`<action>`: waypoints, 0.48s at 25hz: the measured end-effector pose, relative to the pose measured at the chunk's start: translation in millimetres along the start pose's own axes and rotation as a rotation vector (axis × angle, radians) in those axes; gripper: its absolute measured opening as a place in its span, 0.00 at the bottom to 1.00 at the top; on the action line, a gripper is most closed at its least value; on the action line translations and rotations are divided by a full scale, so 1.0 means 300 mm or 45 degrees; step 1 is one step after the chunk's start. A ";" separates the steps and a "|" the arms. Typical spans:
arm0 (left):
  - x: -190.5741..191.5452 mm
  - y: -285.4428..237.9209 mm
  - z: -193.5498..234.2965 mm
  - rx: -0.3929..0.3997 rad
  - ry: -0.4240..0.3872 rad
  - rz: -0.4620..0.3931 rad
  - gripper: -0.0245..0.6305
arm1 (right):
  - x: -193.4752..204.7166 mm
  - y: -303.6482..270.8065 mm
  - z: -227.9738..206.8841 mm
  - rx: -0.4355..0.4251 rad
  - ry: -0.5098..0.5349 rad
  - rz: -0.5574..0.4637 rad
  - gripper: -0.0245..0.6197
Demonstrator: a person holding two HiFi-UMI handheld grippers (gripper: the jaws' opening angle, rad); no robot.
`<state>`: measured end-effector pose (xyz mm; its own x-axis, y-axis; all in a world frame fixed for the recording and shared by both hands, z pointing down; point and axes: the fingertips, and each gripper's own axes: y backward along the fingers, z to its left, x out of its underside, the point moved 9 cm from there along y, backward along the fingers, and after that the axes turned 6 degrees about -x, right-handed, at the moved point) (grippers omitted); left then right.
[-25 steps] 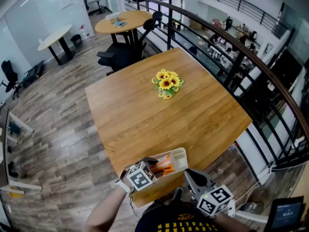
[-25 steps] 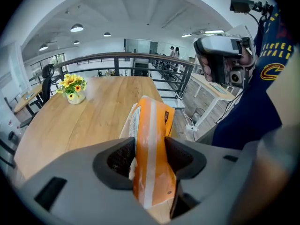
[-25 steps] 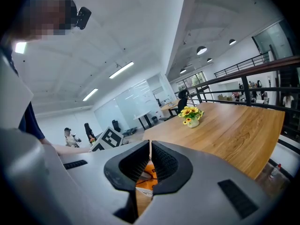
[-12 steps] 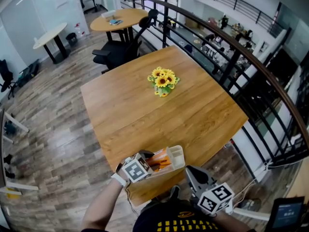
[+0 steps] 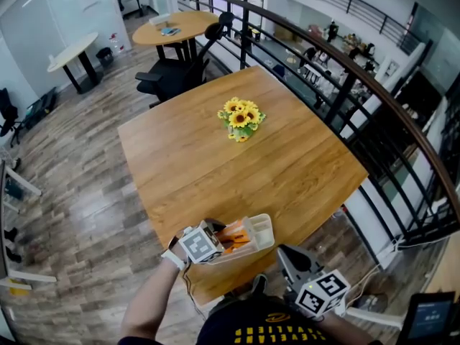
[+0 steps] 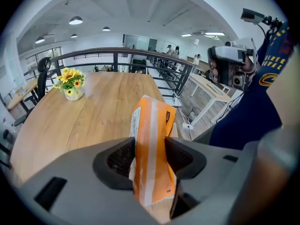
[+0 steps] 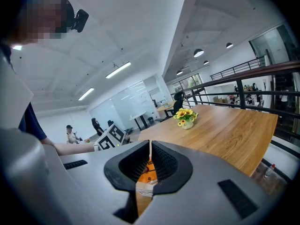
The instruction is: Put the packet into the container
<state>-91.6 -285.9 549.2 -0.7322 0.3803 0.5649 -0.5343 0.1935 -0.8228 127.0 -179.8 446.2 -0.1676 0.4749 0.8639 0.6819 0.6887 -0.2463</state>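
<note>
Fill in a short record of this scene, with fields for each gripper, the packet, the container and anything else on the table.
left gripper: shut on the orange packet
packet: held at the end of the container nearer the left gripper
container: pale tray at the near edge of the table
right gripper: jaws together, nothing held
also on table: sunflowers, mid-table

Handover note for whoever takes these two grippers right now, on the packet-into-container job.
Left gripper: shut on the orange packet.
Right gripper: jaws together, empty, held off the table's near edge.
Container: on the table at that edge. In the head view the packet is at its left end, not released.
Done: packet gripped and at the container.
Left: lower it in, open the left jaws, pull back.
</note>
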 end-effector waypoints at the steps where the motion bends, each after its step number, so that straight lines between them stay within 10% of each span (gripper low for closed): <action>1: -0.001 0.000 -0.003 0.002 -0.025 0.012 0.34 | 0.000 -0.001 -0.001 -0.001 -0.001 0.001 0.07; 12: 0.007 0.011 0.008 0.024 -0.064 0.134 0.34 | 0.009 0.004 -0.005 -0.001 -0.003 0.009 0.07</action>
<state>-95.9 -286.7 547.8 -0.8046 0.3518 0.4784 -0.4609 0.1380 -0.8766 128.3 -178.6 448.8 -0.1643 0.4808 0.8613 0.6835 0.6850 -0.2520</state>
